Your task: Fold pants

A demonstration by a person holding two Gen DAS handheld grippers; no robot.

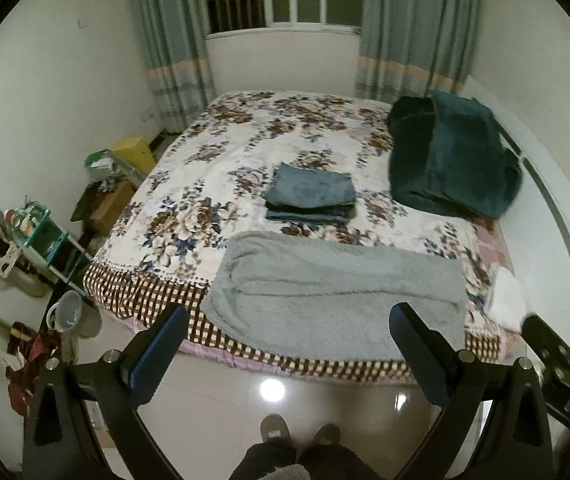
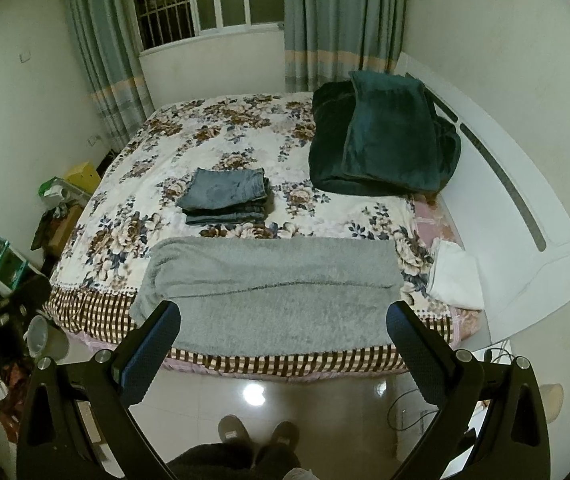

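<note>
Two pairs of tongs are held back from the bed (image 1: 165,216), above the tiled floor (image 2: 325,400) at its near edge. The left tongs (image 1: 289,332) are spread wide and hold nothing; the right tongs (image 2: 283,330) are likewise spread wide and empty.

The grey fleece pants (image 1: 337,300) are laid flat across the near edge of the bed, already doubled lengthwise so that one leg appears to lie on the other, with a long crease running sideways along the middle. Their near edge hangs slightly over the checked border of the bed. Which end is the waistband cannot be told with certainty.

Beyond the pants, toward the middle of the bed, a stack of folded jeans (image 1: 311,196) is seen, and farther back toward the headboard (image 2: 525,208) a dark green blanket (image 2: 381,136) is piled. A white cloth (image 2: 457,276) lies just beside the pants at their headboard end.

The fabric is judged to be thick, soft and limp, light but bulky, and unlikely to slip; it will sag wherever it is unsupported. A hold is best taken at the two corners of one short end, both layers being pinched together, so that the end can be carried over to the other end without the layers sliding apart.
</note>
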